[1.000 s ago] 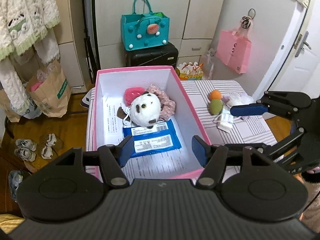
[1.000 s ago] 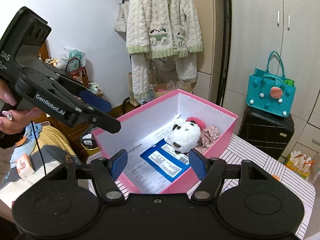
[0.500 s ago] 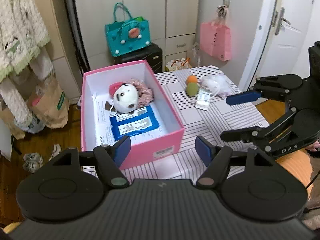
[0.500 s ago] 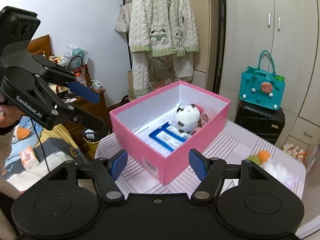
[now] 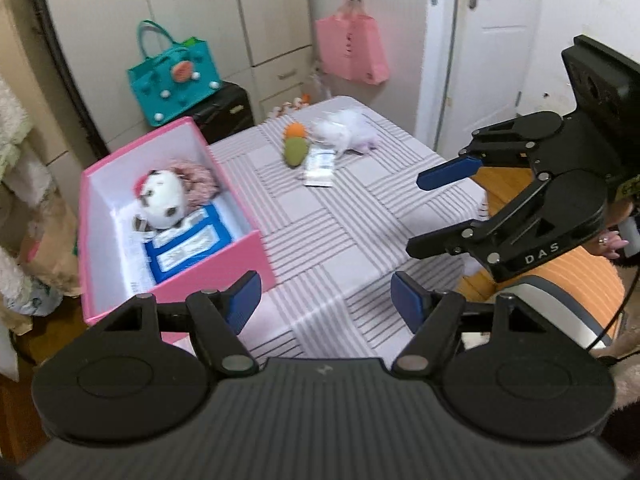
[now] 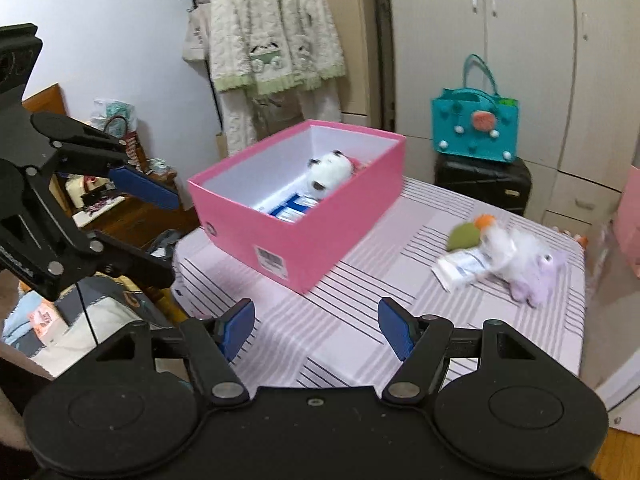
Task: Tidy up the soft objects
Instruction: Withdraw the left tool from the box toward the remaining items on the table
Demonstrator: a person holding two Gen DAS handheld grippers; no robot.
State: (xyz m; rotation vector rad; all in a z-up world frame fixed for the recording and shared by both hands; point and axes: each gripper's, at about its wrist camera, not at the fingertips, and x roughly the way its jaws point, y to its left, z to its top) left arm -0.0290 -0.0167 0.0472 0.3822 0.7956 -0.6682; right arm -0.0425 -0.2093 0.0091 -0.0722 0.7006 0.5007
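Both empty: left gripper (image 5: pixel 326 300) and right gripper (image 6: pixel 316 330) spread over the striped desk (image 5: pixel 320 232). At left, pink box (image 5: pixel 172 240) with panda plush (image 5: pixel 162 200) inside. At upper centre, white-purple plush (image 5: pixel 346 132) beside green-orange toy (image 5: pixel 296 146).

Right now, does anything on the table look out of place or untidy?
Yes. A white and purple plush toy, a carrot toy and a small packet lie in a loose heap on the table, outside the pink box.
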